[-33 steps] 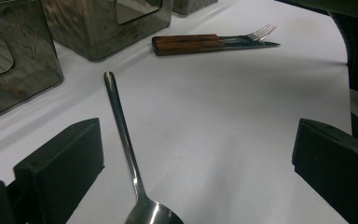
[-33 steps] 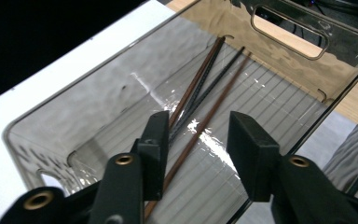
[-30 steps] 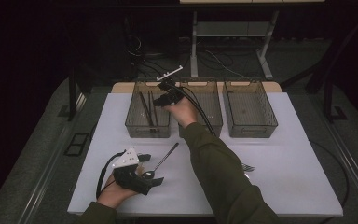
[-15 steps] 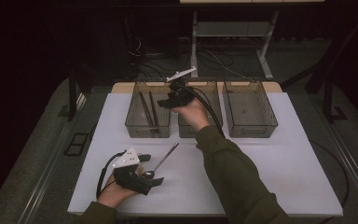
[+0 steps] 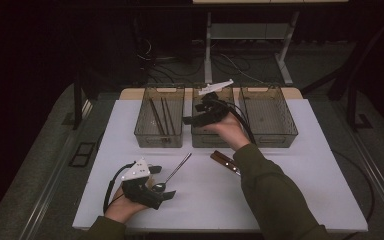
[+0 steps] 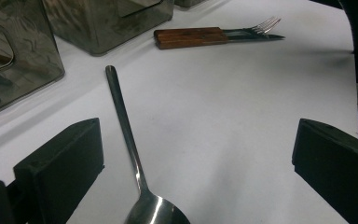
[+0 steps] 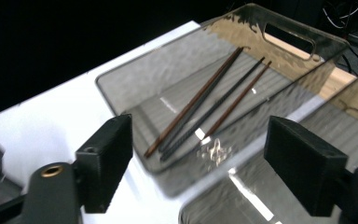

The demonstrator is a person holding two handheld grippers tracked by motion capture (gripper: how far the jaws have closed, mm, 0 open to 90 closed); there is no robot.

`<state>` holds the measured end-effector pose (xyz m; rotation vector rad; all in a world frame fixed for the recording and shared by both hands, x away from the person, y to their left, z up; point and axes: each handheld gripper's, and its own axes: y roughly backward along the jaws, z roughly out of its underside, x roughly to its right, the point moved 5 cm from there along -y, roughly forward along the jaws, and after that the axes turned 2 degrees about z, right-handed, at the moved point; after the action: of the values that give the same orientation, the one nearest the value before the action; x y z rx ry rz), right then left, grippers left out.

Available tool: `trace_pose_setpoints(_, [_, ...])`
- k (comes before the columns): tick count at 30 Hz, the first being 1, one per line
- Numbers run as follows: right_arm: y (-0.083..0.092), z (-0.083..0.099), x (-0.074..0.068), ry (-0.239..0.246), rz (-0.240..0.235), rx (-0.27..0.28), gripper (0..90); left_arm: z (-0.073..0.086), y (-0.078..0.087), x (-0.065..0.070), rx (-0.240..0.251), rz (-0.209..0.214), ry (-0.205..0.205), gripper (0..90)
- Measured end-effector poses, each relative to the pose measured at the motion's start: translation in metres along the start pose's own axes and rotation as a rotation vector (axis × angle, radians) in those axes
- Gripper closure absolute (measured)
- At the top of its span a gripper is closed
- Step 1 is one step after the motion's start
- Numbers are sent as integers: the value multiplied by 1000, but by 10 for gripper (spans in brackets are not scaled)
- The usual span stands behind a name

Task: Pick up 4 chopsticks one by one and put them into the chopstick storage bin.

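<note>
Cutlery is being sorted into three clear bins. Chopsticks (image 7: 205,109) are already lying in the left bin (image 5: 158,137); a spoon (image 6: 129,140), a fork (image 6: 261,25) and a wooden-handled knife (image 6: 191,37) are waiting on the table (image 5: 290,180). The right gripper (image 5: 196,116) is being held above the middle bin (image 5: 207,139), its jaws having just been opening, with nothing between them. The left gripper (image 6: 193,158) is being held spread wide, with the spoon lying between its fingers (image 6: 63,156), untouched, its bowl nearest the hand.

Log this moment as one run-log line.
left hand-held gripper: open around spoon | right hand-held gripper: open, empty, above bins | chopsticks: in left bin
</note>
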<state>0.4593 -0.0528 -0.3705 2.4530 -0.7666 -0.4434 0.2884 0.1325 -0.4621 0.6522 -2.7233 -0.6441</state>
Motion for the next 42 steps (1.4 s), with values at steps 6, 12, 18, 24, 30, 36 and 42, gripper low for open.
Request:
trace_pose_setpoints(6, [26, 18, 1, -3, 4, 23, 197, 1, 0, 0, -20, -1, -2, 11])
trace_pose_setpoints(12, [52, 38, 5, -8, -8, 58, 184, 2, 0, -1, -20, -6, 0, 11])
trace_pose_setpoints(18, [77, 55, 10, -12, 11, 86, 166, 2, -1, -1, -26, -10, 4, 12])
trace_pose_setpoints(24, [98, 77, 12, -13, 33, 112, 165, 2, -1, -1, -25, -12, 8, 13])
trace_pose_setpoints(30, [114, 104, 14, -29, 47, 115, 165, 3, -1, -1, -29, -17, 7, 13])
trace_pose_setpoints(36, [128, 126, 15, -46, 61, 124, 165, 3, -1, -2, -30, -20, 6, 13])
trace_pose_setpoints(42, [139, 155, 16, -68, 78, 133, 165, 2, -1, -1, -28, -20, 6, 13])
